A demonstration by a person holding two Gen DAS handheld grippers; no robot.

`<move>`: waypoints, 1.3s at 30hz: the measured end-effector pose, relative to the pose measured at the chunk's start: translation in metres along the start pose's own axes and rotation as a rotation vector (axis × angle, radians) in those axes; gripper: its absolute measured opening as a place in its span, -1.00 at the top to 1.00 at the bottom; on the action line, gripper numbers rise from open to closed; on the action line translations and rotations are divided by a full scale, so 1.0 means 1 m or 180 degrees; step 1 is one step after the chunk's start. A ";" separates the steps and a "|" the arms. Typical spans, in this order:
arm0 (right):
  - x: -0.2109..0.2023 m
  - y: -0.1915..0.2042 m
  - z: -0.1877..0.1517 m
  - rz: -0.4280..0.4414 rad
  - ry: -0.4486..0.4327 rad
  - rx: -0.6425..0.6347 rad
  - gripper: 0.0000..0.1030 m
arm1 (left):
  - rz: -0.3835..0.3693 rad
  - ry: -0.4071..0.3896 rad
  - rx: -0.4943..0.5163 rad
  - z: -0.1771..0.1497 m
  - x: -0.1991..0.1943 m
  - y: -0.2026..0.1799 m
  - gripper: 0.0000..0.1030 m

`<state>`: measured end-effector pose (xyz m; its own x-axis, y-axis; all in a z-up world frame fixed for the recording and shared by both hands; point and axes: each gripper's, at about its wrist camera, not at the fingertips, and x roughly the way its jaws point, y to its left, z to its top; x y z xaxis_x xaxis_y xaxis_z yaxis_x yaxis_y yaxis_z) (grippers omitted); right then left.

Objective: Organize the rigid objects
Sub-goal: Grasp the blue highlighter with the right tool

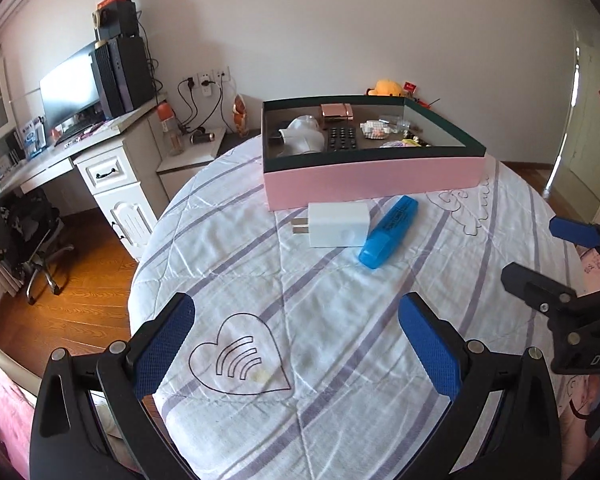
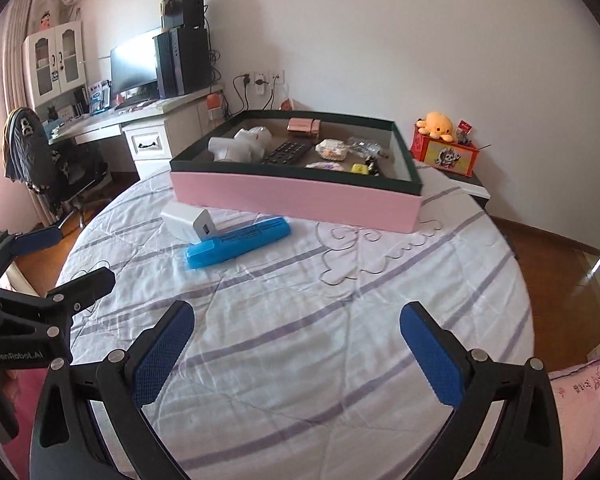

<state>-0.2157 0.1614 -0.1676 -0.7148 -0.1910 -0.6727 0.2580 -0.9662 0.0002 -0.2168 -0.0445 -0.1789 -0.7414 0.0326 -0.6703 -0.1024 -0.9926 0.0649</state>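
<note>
A white charger (image 1: 337, 225) and a blue marker (image 1: 388, 231) lie on the bed (image 1: 260, 280), right in front of the pink box (image 1: 372, 182). The charger and the marker touch each other. The charger sits just beside the near wall of the box, with its 2 metal pins pointing toward the bed's left edge. The marker lies slanted, with its cap end nearer the grippers.

The box stands at the far edge of the bed. It has a dark green rim. Inside it are a black remote (image 2: 286, 152), a white thing (image 2: 240, 144), a small pink case (image 2: 304, 125) and some little bits I cannot make out.

The left gripper (image 1: 296, 316) is wide open and holds nothing. It hangs over the near part of the bed, above a heart drawing (image 1: 240, 356). The right gripper (image 2: 296, 322) is wide open too, and holds nothing. Both are well apart from the charger and marker.

A desk (image 1: 100, 148) stands past the bed's left edge.
</note>
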 end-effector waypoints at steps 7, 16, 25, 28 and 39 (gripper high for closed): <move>0.019 0.009 0.004 0.0036 0.0068 0.0078 -1.00 | 0.0077 0.0032 -0.0063 -0.004 0.010 0.017 -1.00; 0.061 0.039 0.024 -0.0022 0.0351 0.0042 -1.00 | 0.0114 0.0083 -0.0193 -0.007 0.023 0.042 -1.00; 0.107 0.055 0.050 -0.0051 0.0610 0.0108 -1.00 | 0.0092 0.0092 -0.0204 -0.009 0.027 0.054 -1.00; 0.114 0.043 0.050 -0.0113 0.0670 0.0163 -1.00 | 0.0048 0.0072 -0.0188 -0.008 0.027 0.054 -1.00; 0.100 -0.002 0.051 -0.0255 0.0452 0.0213 -0.92 | -0.0069 0.0105 -0.0212 -0.004 0.035 0.045 -1.00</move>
<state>-0.3203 0.1357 -0.1971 -0.6312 -0.0912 -0.7702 0.1568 -0.9876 -0.0116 -0.2447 -0.0885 -0.2023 -0.7171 0.0513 -0.6950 -0.0729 -0.9973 0.0016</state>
